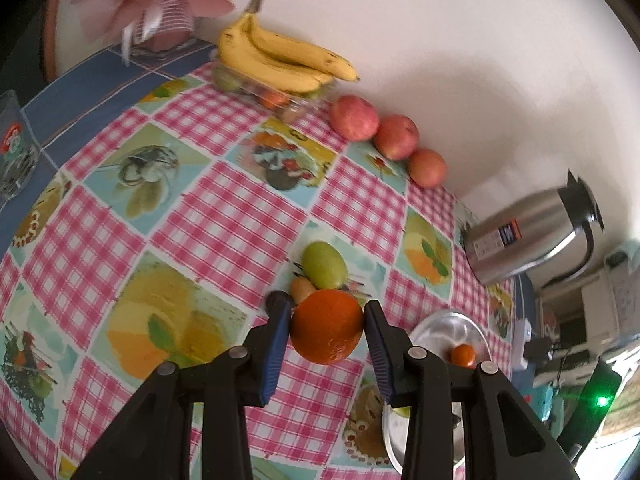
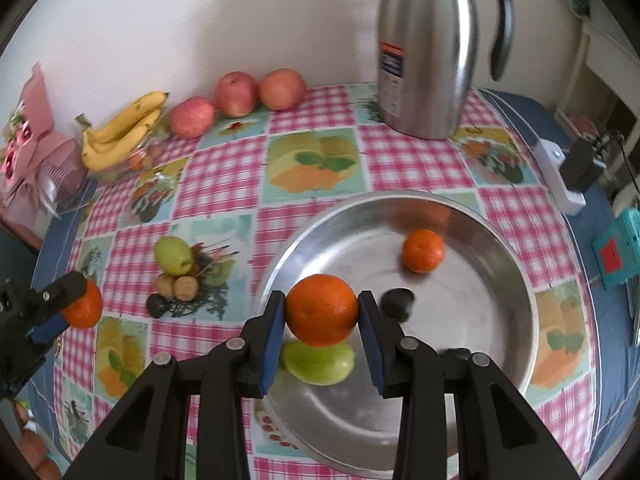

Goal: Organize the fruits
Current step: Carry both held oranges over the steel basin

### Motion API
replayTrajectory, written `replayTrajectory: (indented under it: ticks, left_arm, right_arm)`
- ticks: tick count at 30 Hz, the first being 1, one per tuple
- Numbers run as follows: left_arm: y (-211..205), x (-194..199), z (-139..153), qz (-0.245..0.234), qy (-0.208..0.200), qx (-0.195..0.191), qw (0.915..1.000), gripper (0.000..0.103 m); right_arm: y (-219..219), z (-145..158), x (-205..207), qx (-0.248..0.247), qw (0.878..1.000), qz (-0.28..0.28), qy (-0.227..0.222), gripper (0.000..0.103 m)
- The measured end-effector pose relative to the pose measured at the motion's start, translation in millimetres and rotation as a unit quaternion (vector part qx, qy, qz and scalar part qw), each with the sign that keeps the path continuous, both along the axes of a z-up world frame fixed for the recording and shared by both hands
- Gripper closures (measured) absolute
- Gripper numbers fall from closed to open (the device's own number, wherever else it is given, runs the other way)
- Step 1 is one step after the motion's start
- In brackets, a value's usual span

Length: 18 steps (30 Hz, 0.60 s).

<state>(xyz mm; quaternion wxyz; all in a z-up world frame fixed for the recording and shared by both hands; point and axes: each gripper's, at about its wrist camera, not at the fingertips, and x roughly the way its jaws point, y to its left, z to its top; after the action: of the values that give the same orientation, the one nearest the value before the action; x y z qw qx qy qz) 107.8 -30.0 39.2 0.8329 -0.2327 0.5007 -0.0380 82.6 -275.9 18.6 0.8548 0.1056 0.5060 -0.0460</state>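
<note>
My left gripper (image 1: 326, 312) is shut on an orange (image 1: 326, 326), held above the checked tablecloth; it also shows in the right wrist view (image 2: 60, 308) at the far left. My right gripper (image 2: 322, 308) is shut on another orange (image 2: 322, 309) over the near-left part of the metal bowl (image 2: 500, 264). The bowl holds a small tangerine (image 2: 423, 250), a green fruit (image 2: 318, 362) and a dark fruit (image 2: 397, 304). A green pear (image 1: 324, 265) lies on the cloth with small brown fruits (image 2: 178, 286) beside it. Three apples (image 1: 396, 137) and bananas (image 1: 280, 58) lie along the wall.
A steel thermos jug (image 2: 428, 48) stands behind the bowl. A clear box (image 1: 276, 94) sits under the bananas. A pink wrapped bouquet (image 1: 156, 4) and a drinking glass (image 1: 14, 148) stand at the table's left end. A power strip (image 2: 560, 176) lies at the right edge.
</note>
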Motion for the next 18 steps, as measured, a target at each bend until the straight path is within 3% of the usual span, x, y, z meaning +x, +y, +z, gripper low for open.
replayTrajectory:
  ticks: [11, 18]
  left_arm:
    - [-47, -6, -6, -0.067, 0.006, 0.02, 0.9975, 0.063]
    - [-94, -13, -12, -0.131, -0.004, 0.054, 0.9899, 0.063]
  right_arm:
    - [-38, 0, -8, -0.002, 0.998, -0.057, 0.0, 0.065]
    - [-62, 1, -15, 0.002, 0.995, -0.097, -0.005, 0.065]
